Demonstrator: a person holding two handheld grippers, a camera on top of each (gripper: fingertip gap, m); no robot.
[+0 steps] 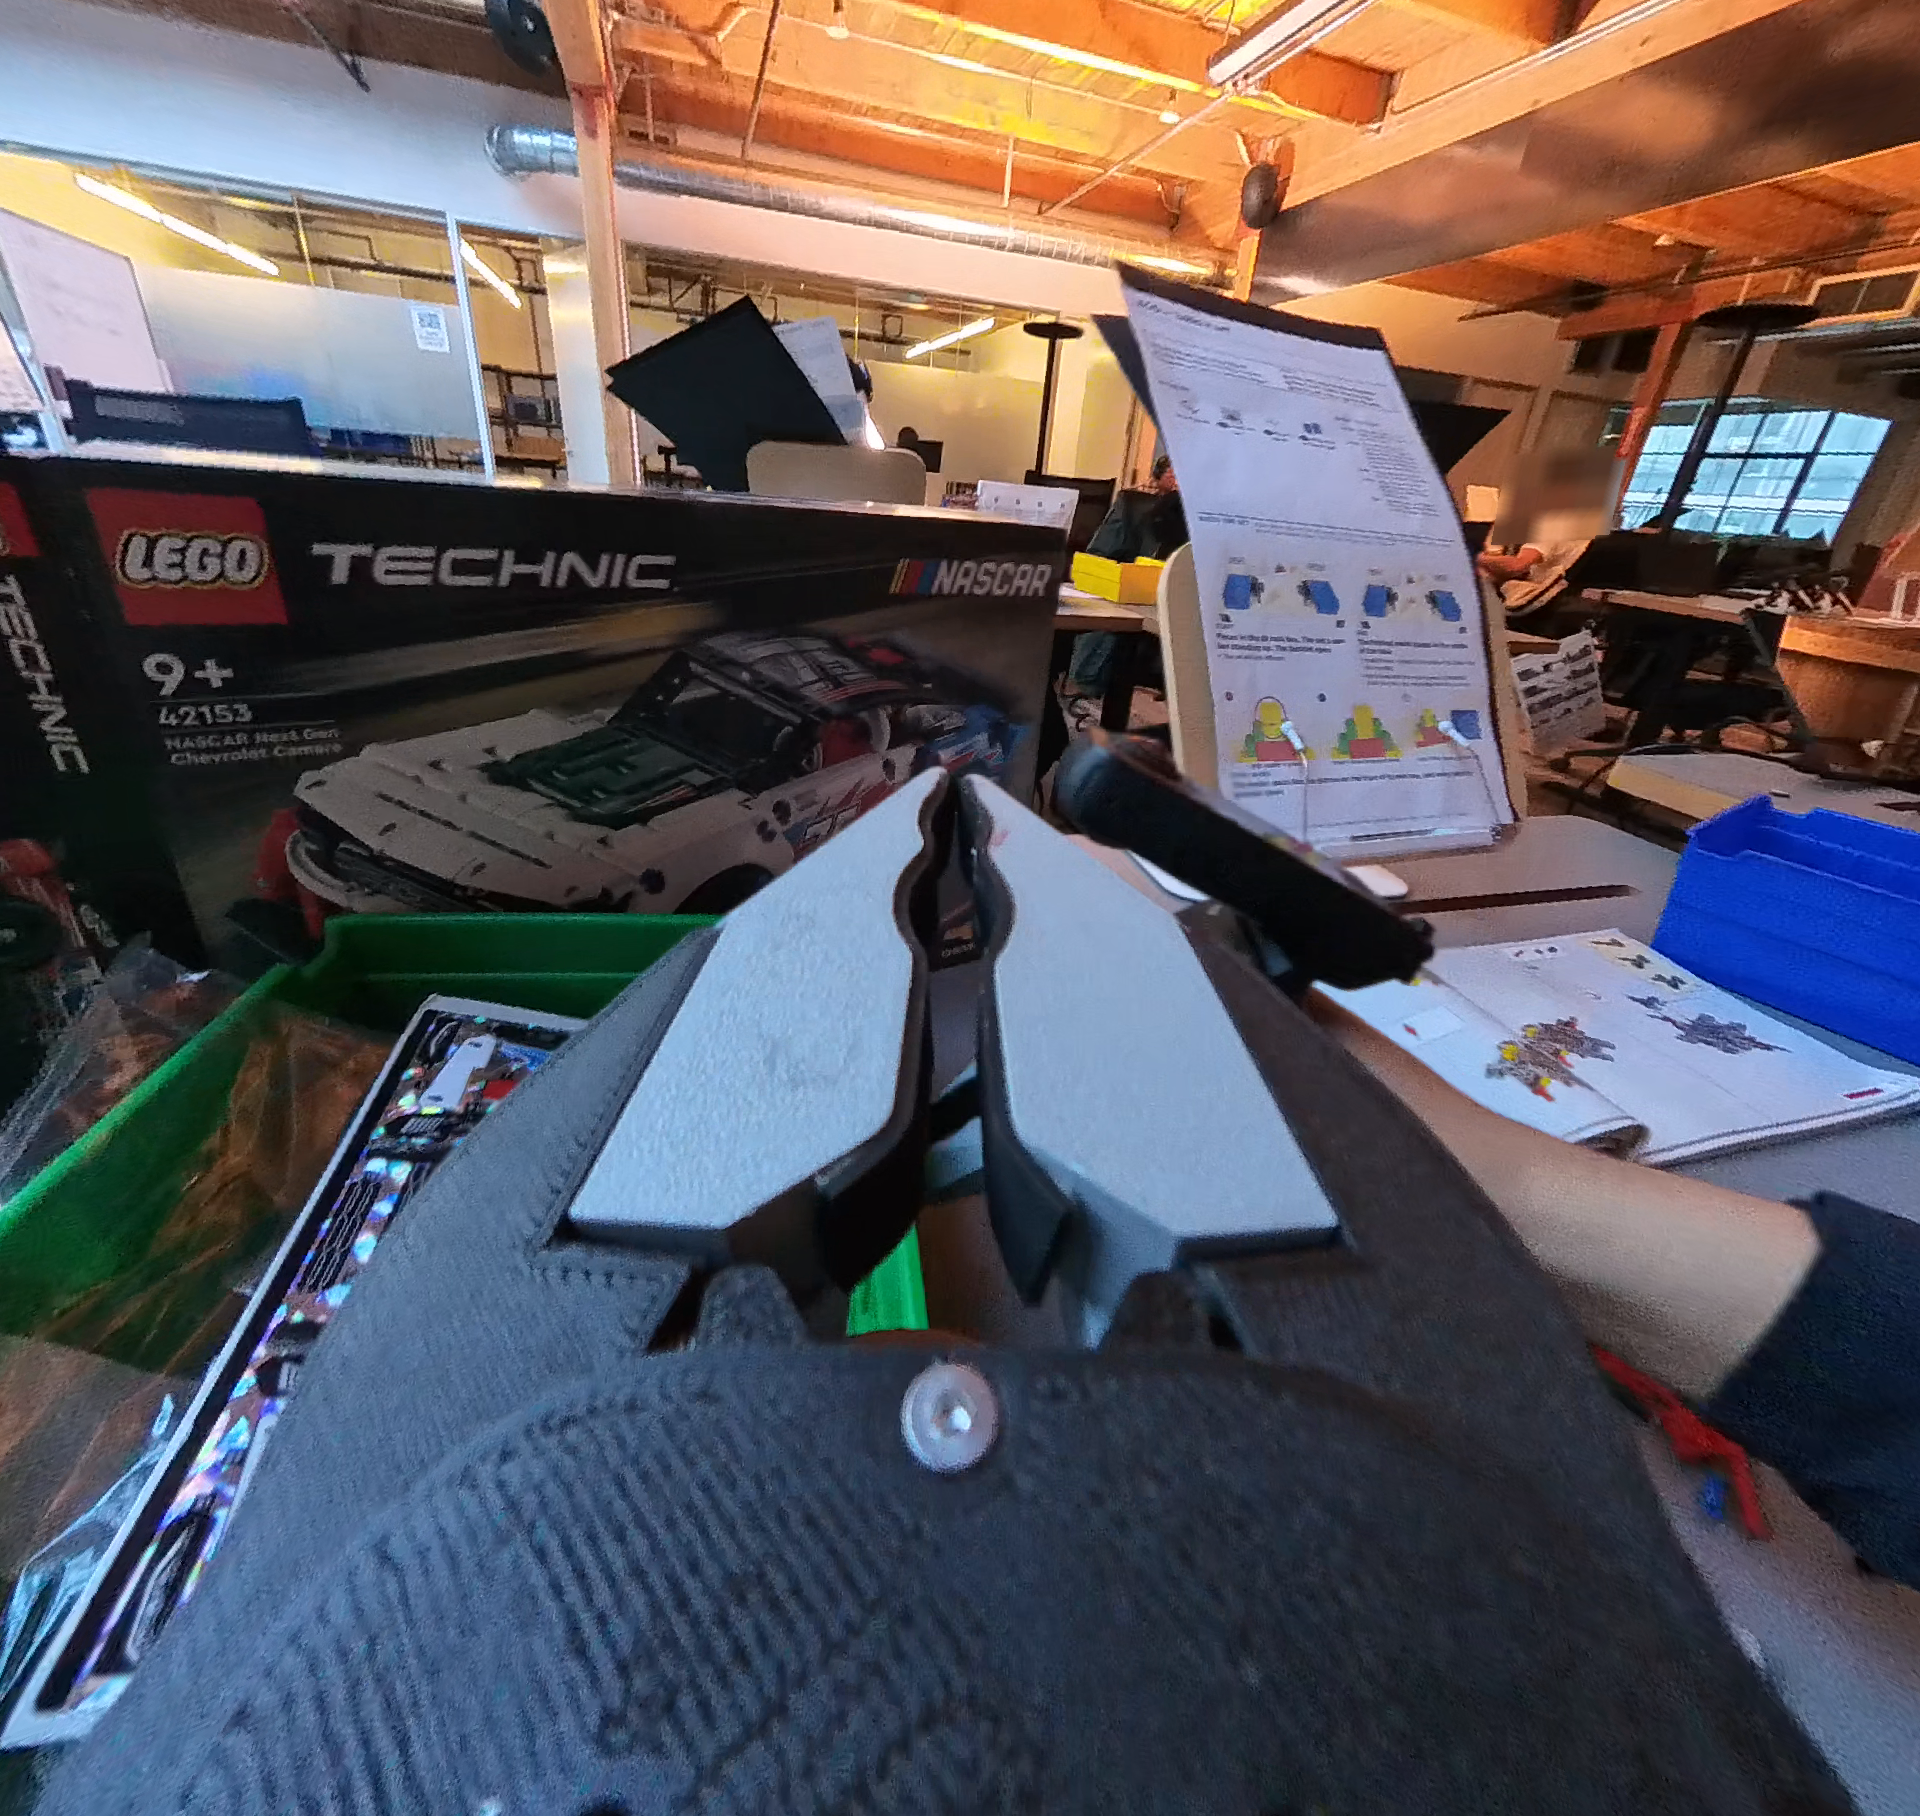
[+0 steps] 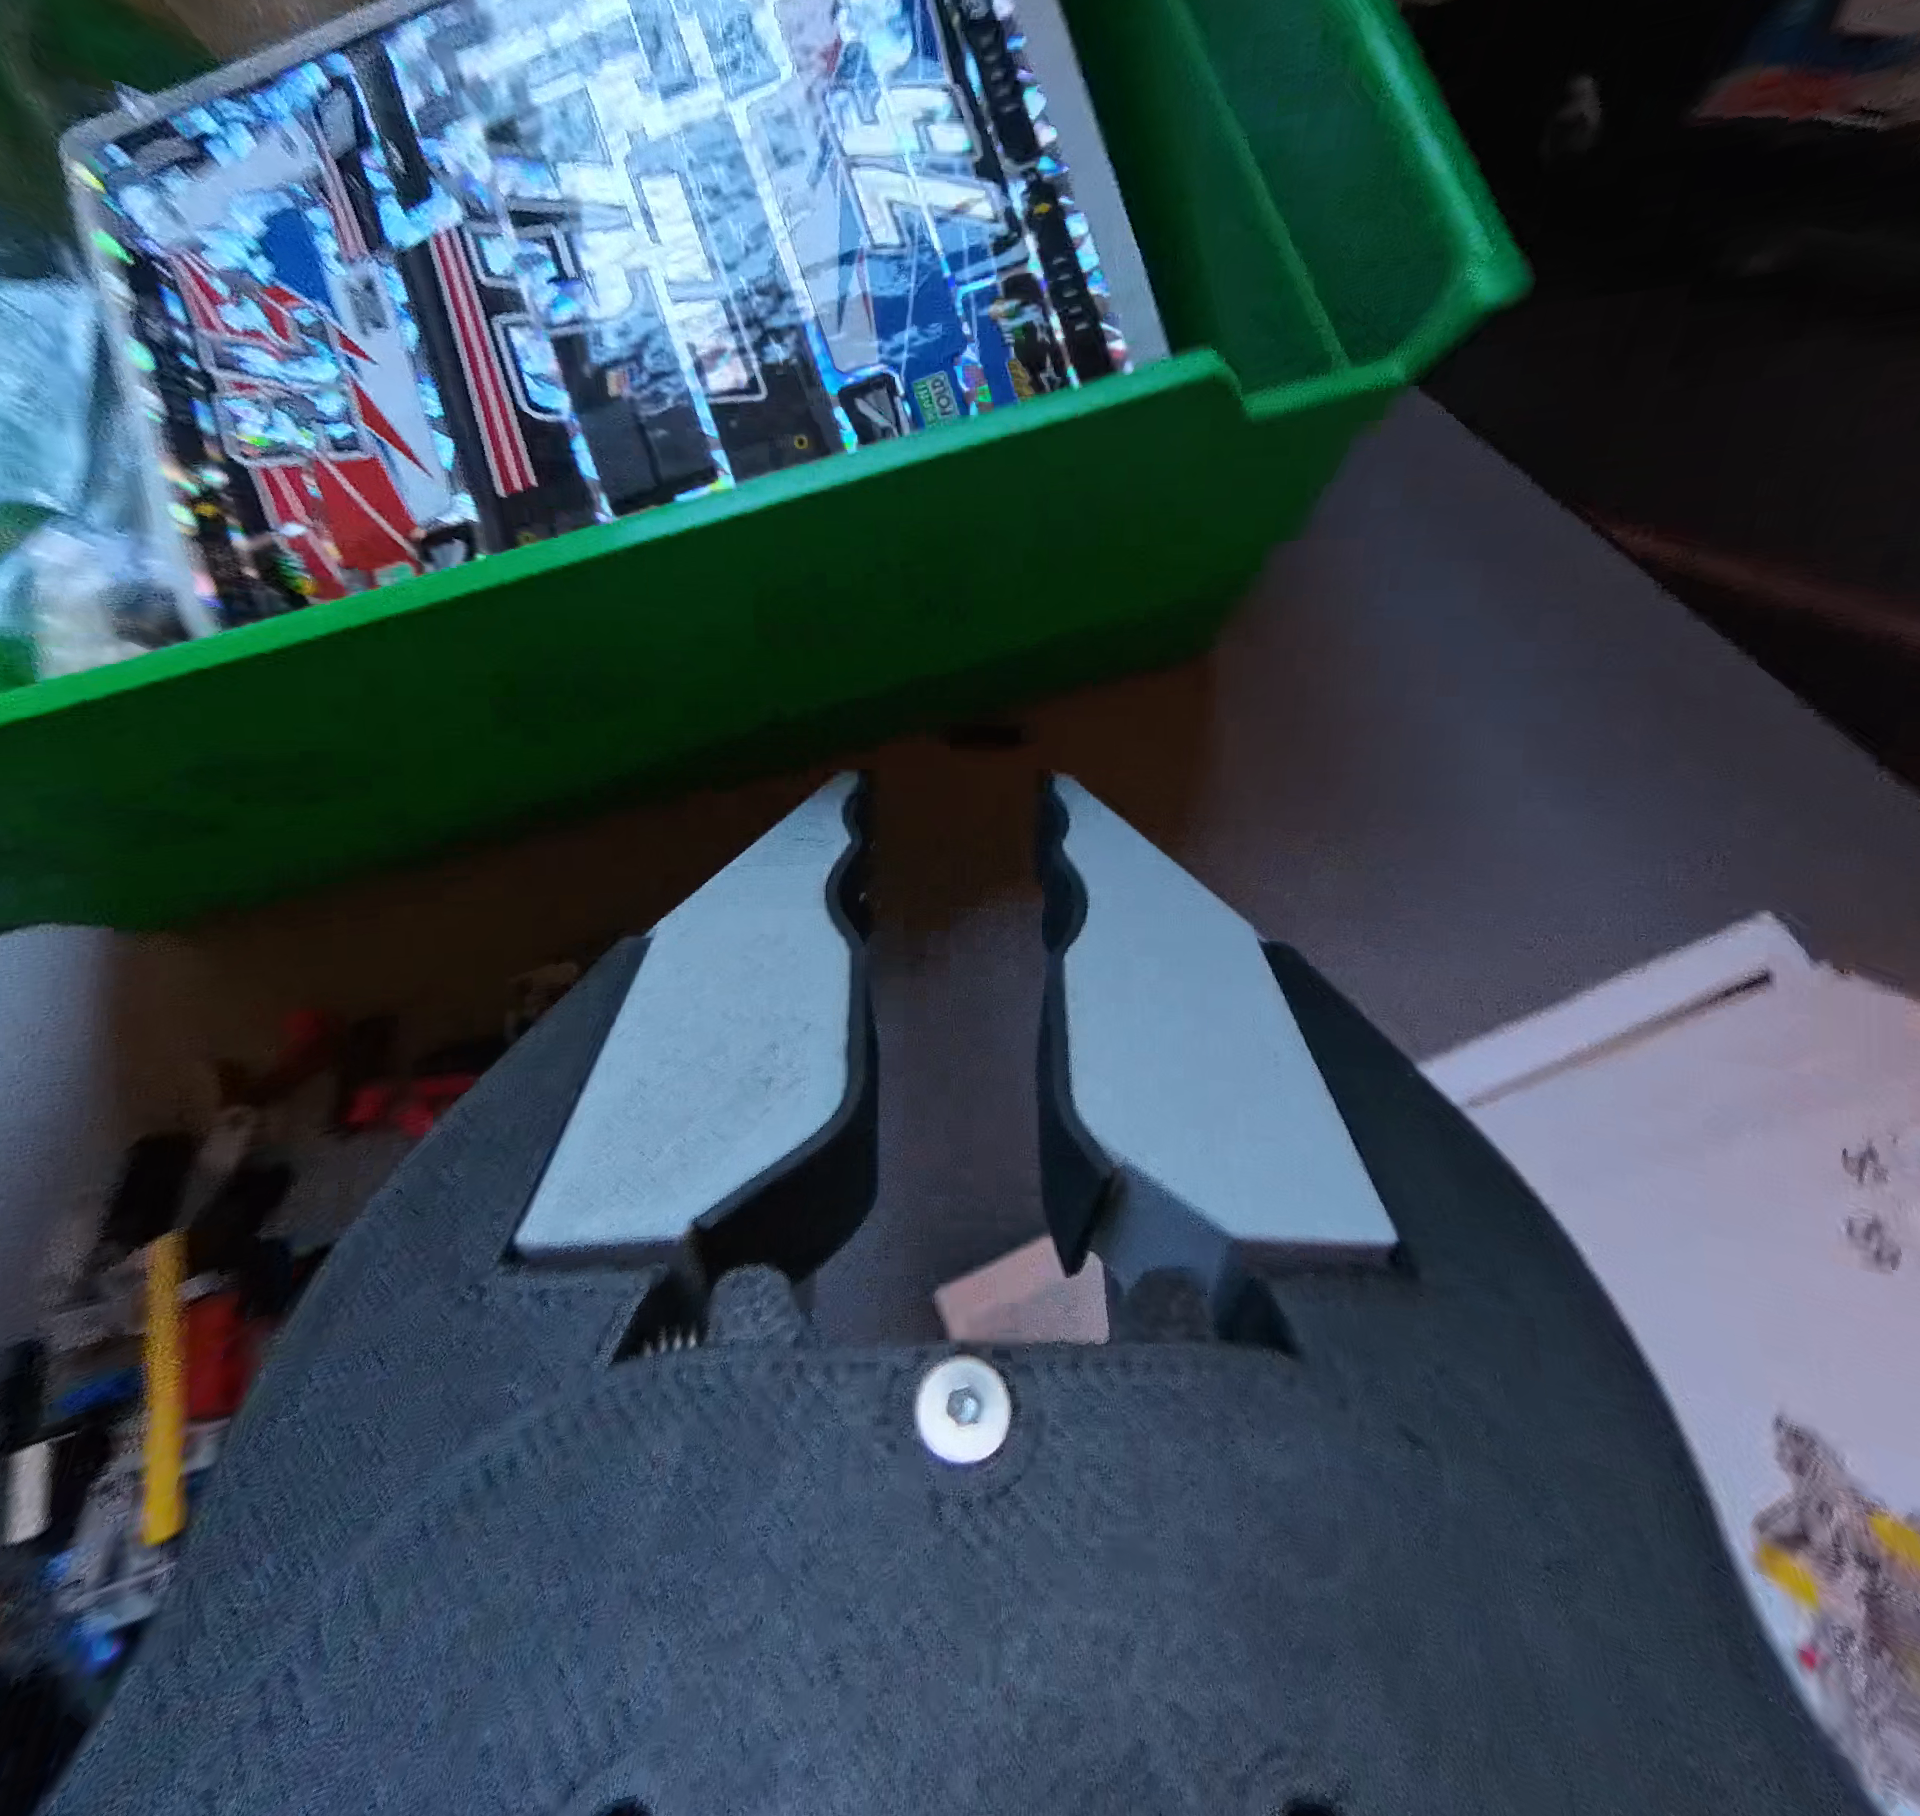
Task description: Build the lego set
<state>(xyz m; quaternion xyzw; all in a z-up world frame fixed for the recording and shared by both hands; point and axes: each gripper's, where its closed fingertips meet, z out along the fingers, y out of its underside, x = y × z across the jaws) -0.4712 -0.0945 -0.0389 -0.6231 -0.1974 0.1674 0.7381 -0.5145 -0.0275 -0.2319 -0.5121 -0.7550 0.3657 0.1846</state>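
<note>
Grey table (image 2: 1455,623), green bin (image 2: 727,644), holographic sticker sheet (image 2: 623,239) inside

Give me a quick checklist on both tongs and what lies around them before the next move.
1. Left tongs shut: ok, tips meet, nothing plainly held.
2. Right tongs open and bare: ok, only table shows between the fingers.
3. Right tongs apart from the green bin: ok, its wall lies just ahead.
4. Shiny sticker sheet inside the bin: ok.
5. Open booklet flat on the table: ok.
6. Loose small parts identifiable: cannot tell, blurred.
</note>
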